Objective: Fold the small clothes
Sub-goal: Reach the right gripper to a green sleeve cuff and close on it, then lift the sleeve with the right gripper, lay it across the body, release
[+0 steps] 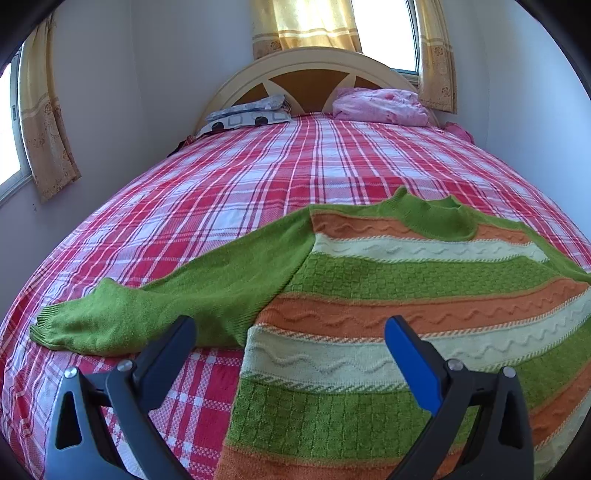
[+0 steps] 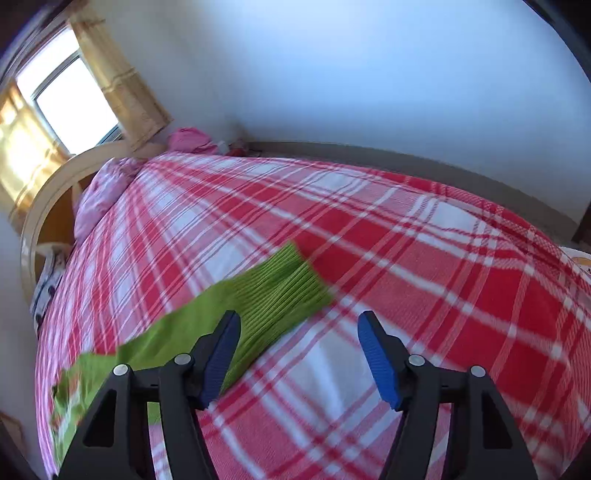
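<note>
A small knit sweater point(image 1: 388, 302) with green, orange and cream stripes lies flat on the red plaid bed point(image 1: 221, 192), its green collar point(image 1: 439, 218) pointing toward the headboard. One green sleeve point(image 1: 147, 306) stretches out to the left. My left gripper point(image 1: 291, 328) hovers open over the sweater's left side, near the armpit, with nothing pinched. In the blurred right wrist view the other green sleeve point(image 2: 207, 325) lies on the sheet, ribbed cuff point(image 2: 291, 280) outward. My right gripper point(image 2: 299, 325) stands open just past the cuff, its left finger over the sleeve.
A cream and wood headboard point(image 1: 310, 62) stands at the far end with a patterned pillow point(image 1: 251, 114) and a pink bundle point(image 1: 380, 107) against it. Yellow curtains point(image 1: 306, 26) hang at the windows. A white wall point(image 2: 369, 81) runs along the bed's far side.
</note>
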A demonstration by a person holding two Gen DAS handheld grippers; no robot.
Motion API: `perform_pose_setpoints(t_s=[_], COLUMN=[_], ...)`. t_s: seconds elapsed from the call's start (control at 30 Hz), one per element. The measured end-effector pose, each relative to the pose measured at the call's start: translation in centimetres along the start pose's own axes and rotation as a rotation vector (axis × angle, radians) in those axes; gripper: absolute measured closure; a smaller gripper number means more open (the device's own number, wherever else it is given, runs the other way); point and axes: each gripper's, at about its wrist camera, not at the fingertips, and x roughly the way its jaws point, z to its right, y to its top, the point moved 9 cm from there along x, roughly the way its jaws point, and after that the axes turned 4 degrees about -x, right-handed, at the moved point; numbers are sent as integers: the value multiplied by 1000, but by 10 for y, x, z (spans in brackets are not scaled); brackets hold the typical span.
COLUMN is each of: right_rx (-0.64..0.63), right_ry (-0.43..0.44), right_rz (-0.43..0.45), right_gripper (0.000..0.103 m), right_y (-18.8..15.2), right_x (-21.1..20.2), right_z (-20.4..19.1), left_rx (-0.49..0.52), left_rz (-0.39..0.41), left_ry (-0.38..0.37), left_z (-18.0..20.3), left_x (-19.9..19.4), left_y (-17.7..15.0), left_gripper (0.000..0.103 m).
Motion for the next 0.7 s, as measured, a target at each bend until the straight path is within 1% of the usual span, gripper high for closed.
perform_pose_setpoints(t_s=[0.03,0.1,0.27,0.33,0.37,0.4,0.47,0.57,0.7], right_rx=[7,29,11,-23,-41,-61,-63,-41,-51], right_ry=[0,28,69,76,76,69,75,109,160], right_rz=[-7,-25,-28,-34,-36,-41,-44,-35,15], right_gripper=[39,45,46,52,63,76,86,92,94], right_y=[1,4,8,7,7,6,4,7,16], right_x=[4,15,26,31,33,36,39,34,12], right_z=[2,3,-9,-18,-21,-23,-24,-26,-45], left_rx=[-3,-9,-26,-30,-31,-30,-26,-32,-45], left_rz=[-6,-9,-21,-26,-29,-29,-26,-4,19], left_ry=[2,2,1,0,2,2,-2,-13,-30], left_z=[0,0,-2,-3,-3,-2,-1,-2,-9], left_x=[2,4,7,8,8,8,5,-5,-17], left_y=[-1,-2,-3,-3,-3,-2,-1,4,10], left_gripper=[0,0,0,0,0,0,0,0,0])
